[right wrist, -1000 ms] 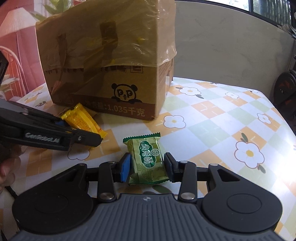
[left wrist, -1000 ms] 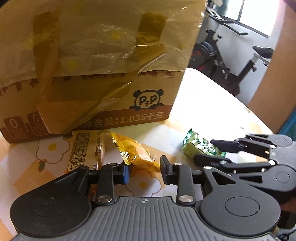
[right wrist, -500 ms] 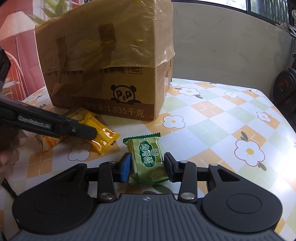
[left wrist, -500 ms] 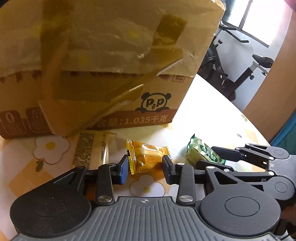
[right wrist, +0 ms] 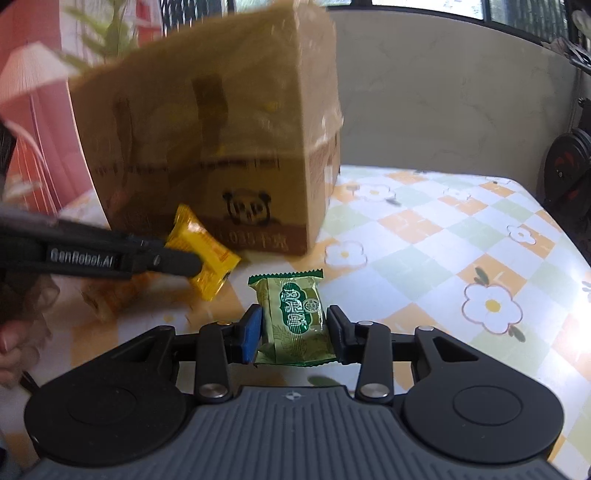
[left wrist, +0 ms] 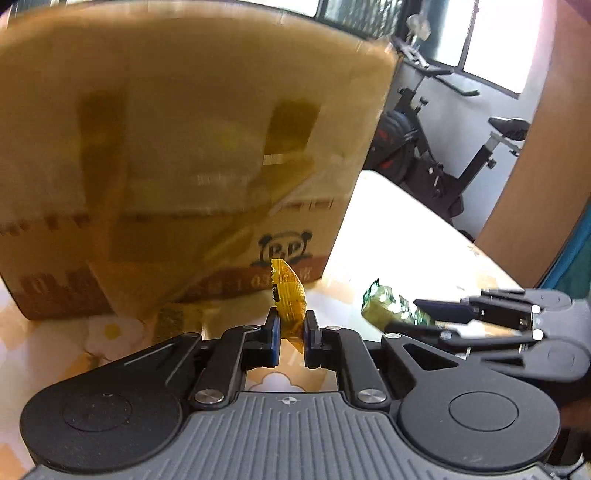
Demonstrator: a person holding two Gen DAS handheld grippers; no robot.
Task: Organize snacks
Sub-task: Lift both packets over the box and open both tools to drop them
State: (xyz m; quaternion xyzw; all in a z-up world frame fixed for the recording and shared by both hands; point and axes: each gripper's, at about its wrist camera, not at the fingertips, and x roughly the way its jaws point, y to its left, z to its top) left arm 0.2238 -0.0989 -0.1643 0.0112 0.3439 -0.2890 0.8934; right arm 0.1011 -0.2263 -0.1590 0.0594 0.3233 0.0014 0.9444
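Between the pads of the left claw [left wrist: 291, 334] the yellow snack packet [left wrist: 289, 295] stands pinched on edge, its upper half sticking out beyond the fingertips and lifted off the worktop [right wrist: 424, 236]. Just to its right, the green snack packet [right wrist: 295, 317] lies flat between the fingers of the right claw [right wrist: 293, 332], which press on both its sides. Farther back stands the cardboard box [right wrist: 221, 147] with a panda print, and a third packet [left wrist: 173, 321] lies at its foot.

place: home | cues: flowered tablecloth [right wrist: 461, 236]; exercise bike [left wrist: 461, 155]; houseplant [right wrist: 110, 29]; snack carton [right wrist: 221, 147]
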